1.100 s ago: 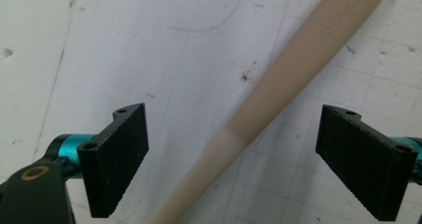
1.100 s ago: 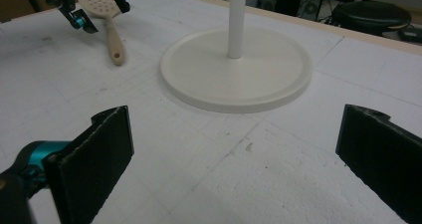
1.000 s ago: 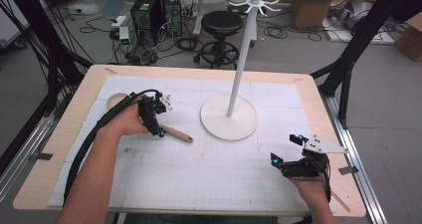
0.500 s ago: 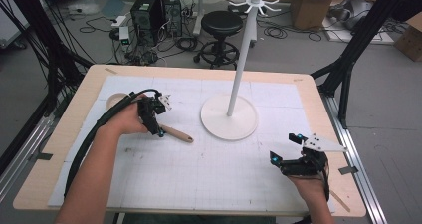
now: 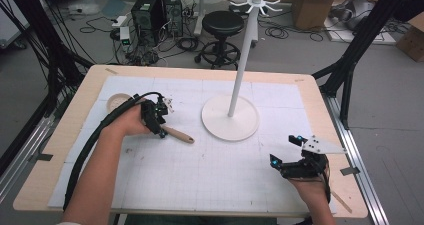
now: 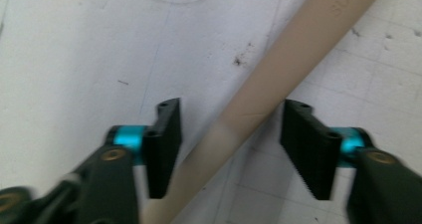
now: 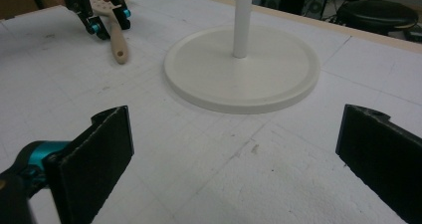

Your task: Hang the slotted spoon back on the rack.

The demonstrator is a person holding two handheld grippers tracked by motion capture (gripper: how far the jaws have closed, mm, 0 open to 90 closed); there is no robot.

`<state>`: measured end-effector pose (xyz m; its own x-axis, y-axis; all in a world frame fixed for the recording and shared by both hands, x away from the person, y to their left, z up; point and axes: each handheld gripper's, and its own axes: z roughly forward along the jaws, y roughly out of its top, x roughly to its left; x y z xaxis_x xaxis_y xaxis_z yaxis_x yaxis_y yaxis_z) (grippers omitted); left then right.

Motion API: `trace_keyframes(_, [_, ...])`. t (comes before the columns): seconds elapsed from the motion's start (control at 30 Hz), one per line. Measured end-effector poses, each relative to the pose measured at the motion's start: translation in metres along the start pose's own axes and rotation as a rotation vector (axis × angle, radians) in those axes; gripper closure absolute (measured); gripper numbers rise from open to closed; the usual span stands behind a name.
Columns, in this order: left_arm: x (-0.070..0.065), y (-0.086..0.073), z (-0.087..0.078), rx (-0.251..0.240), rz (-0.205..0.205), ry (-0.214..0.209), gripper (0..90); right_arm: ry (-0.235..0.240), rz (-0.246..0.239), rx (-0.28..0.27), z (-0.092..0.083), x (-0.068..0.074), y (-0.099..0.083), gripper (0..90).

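Observation:
A tan wooden utensil (image 5: 177,134) lies on the white gridded mat, its handle pointing right toward the stand. My left gripper (image 5: 161,120) is lowered over it, open, with the handle (image 6: 268,99) running diagonally between the two jaws and gaps on both sides. From the right gripper view the utensil (image 7: 115,40) and the left gripper (image 7: 107,22) sit at the far left. My right gripper (image 5: 287,150) rests open near the mat's front right, jaws wide apart with nothing between them (image 7: 234,149).
A tall white stand with a round base (image 5: 230,117) and hooked top (image 5: 256,0) rises mid-table. A round wooden dish (image 5: 119,102) sits left of the left hand. A stool, computers and cables are on the floor beyond the table.

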<state>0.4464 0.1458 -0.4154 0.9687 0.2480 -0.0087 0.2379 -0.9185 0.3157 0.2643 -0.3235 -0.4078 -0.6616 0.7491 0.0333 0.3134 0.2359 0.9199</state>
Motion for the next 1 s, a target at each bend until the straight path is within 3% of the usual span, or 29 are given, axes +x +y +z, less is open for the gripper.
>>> trace_keyframes(0.07, [-0.001, 0.001, 0.0, 0.002, 0.005, 0.004, 51.1, -0.002, 0.01, -0.003, -0.001, -0.001, 0.0, 0.3])
trace_keyframes(0.1, [-0.003, 0.002, 0.0, 0.012, 0.027, 0.007, 52.1, -0.004, 0.013, -0.007, -0.002, -0.002, 0.0, 0.3])
trace_keyframes(0.33, [-0.012, 0.005, -0.001, 0.031, 0.072, 0.008, 68.1, -0.006, 0.013, -0.008, -0.005, -0.001, 0.0, 0.3])
trace_keyframes(0.5, [-0.019, 0.006, -0.003, 0.075, 0.13, 0.016, 72.5, -0.004, 0.007, -0.01, -0.005, 0.0, 0.0, 0.3])
trace_keyframes(0.63, [-0.019, 0.002, -0.008, 0.088, 0.104, 0.01, 75.2, -0.006, 0.007, -0.011, -0.005, 0.0, 0.0, 0.3])
trace_keyframes(0.73, [-0.02, -0.001, -0.022, 0.032, 0.096, 0.02, 75.2, -0.001, 0.011, -0.008, -0.004, 0.0, 0.0, 0.3])
trace_keyframes(1.0, [-0.023, -0.013, -0.073, -0.187, 0.077, 0.036, 75.1, 0.003, 0.014, -0.005, -0.002, -0.001, -0.001, 0.3])
